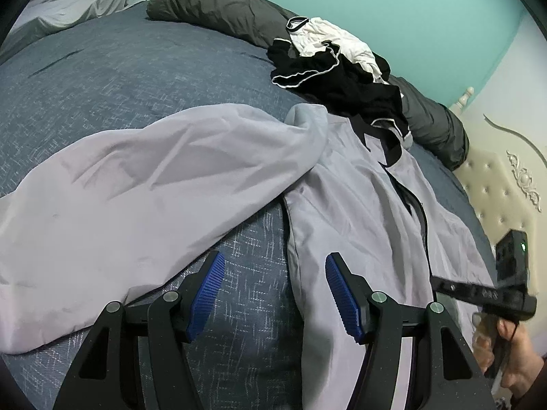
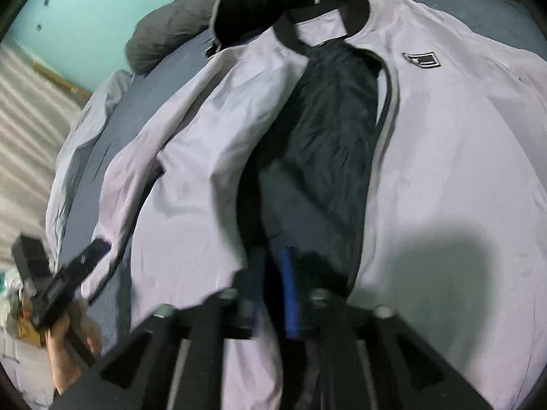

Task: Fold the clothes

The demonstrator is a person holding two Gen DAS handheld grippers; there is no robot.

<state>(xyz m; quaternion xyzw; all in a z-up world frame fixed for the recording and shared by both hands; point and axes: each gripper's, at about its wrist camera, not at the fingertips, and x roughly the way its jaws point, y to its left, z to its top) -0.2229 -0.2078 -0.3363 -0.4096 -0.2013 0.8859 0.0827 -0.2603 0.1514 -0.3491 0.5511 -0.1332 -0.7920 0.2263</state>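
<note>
Left gripper [image 1: 275,292]: black linkage arms ending in two ribbed blue pads, jaws spread wide and holding nothing; between the pads lies bare blue-grey woven bedspread [image 1: 102,78]. The gripper hangs low over the bed, its right pad at the left front edge of the pale lilac-grey zip-front jacket [image 1: 345,205], though contact cannot be confirmed.

Right gripper [image 2: 273,290]: blurred in its own view, blue pads drawn nearly together at the jacket's lower front opening, where the dark lining and zip edge meet. It appears pinched on that edge, but the blur leaves it unclear whether cloth actually lies between the pads. In the left wrist view this gripper shows only as a black body with a green light and the hand around its handle, low at the right.

The jacket lies face up and unzipped on the bedspread, black collar away from both grippers and hem toward them, so its long axis runs straight ahead of the tongs. One sleeve [image 1: 154,177] is thrown out sideways, to the left and crosswise to the body. The left gripper is nearer the sleeve; the right is nearer the zip opening. No fold is evident in the body, as far as both views show.

Beyond the collar: a heap of black and white garments with white piping [image 1: 335,68], resting against a dark grey bolster [image 1: 212,3] below a turquoise wall
</note>
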